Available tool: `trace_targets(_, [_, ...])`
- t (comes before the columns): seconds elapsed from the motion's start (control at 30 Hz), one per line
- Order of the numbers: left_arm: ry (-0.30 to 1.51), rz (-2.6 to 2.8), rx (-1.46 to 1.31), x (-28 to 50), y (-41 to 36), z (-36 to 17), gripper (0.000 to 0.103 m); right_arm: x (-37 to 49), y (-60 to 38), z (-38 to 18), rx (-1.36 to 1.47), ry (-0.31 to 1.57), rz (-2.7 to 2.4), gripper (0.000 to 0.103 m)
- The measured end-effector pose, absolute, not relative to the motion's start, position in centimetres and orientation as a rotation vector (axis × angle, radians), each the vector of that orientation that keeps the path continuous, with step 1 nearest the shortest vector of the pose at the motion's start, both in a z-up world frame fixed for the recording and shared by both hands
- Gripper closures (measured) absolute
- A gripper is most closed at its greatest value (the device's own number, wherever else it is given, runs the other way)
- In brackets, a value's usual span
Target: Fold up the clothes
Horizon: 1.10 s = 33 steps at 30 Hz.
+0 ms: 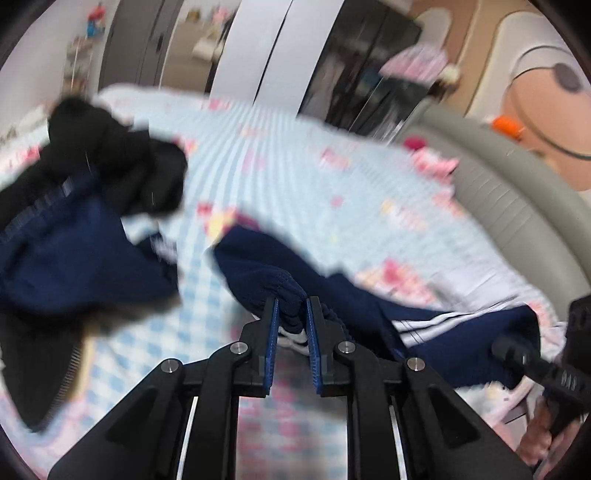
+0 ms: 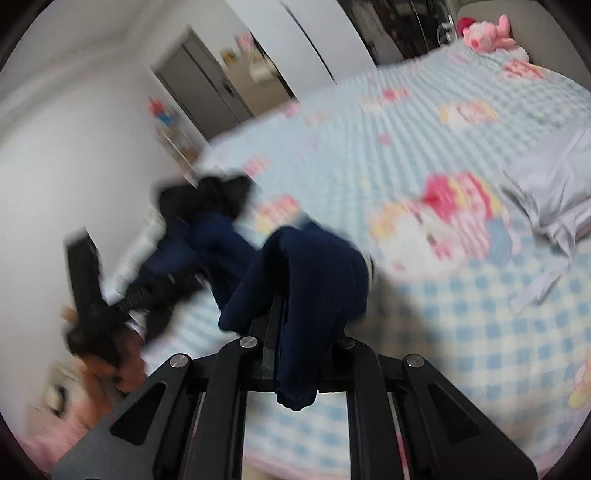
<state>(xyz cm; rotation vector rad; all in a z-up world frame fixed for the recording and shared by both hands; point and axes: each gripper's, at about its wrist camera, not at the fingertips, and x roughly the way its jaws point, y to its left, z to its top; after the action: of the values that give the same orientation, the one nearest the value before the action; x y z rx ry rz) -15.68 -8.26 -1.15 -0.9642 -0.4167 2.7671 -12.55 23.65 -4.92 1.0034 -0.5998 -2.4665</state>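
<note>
Both tongs are busy on the bed (image 1: 295, 155), and the frames are smeared with motion blur. In the left wrist view, the left tongs (image 1: 291, 317) pinch a bunched navy edge of the trousers (image 1: 258, 266) at lower centre; it looks like the gathered waistband, with blue pads either side of the fold. White stripes (image 1: 424, 325) run off to the right of the frame, toward the right tongs, whose black body pokes in at the lower right edge.

Switch to the right wrist view: the right tongs (image 2: 295, 332) are pressed onto a thick navy wad of the same trousers, cloth draped over and down between the fingers at centre frame. The left tongs appear as a dark blur at mid left.

Why two grips? My read is that holding the garment at two well-separated points lets the person stretch it taut and lay it flat on the checked sheet before any fold goes in. The folding proper doesn't look started: the trousers are still rumpled.

A heap of dark clothes (image 1: 92, 206), black and navy, waits at upper left of the left view, apart from the trousers. A pink plush (image 2: 484, 33) sits at top right of the right view, and a pale pillow (image 2: 554, 192) lies at the right edge.
</note>
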Motion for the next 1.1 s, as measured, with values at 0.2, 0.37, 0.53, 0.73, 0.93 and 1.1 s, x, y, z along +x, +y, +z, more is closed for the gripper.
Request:
trace_targets(0.2, [-0.269,2.782,-1.095,-13.1,-7.9,-2.6,0.091,-11.8,25.7,-7.1,1.236,-0.578,-2.583,0.084])
trace_targets(0.37, [-0.291,2.675,-1.350,-11.6,-7.5,-8.1,0.090,-9.9,26.2,-12.7,1.475,-0.598,-2.544,0.066])
trace_targets(0.53, [-0.229,2.562,-1.247,-9.5,-4.5,-7.6,0.073,-8.3,27.1,-13.1,1.456,-0.589,-2.562,0.069])
trace_targets(0.73, [0.018,2.370,-1.250,-10.5,4.6,-8.7,0.057,-7.4,27.2,-10.8,1.301,-0.616,-2.591,0.064])
trace_targets(0.93, [0.107,2.215,-1.190,-9.9,10.1,-8.9,0.055,-5.2,30.9,-10.7,1.318,-0.632,-2.735,0.051])
trace_targets(1.1, [0.163,2.067,-1.202,-10.2,15.1,-10.5,0.052,-4.5,33.6,-12.5,1.462,-0.623,-2.803,0.051])
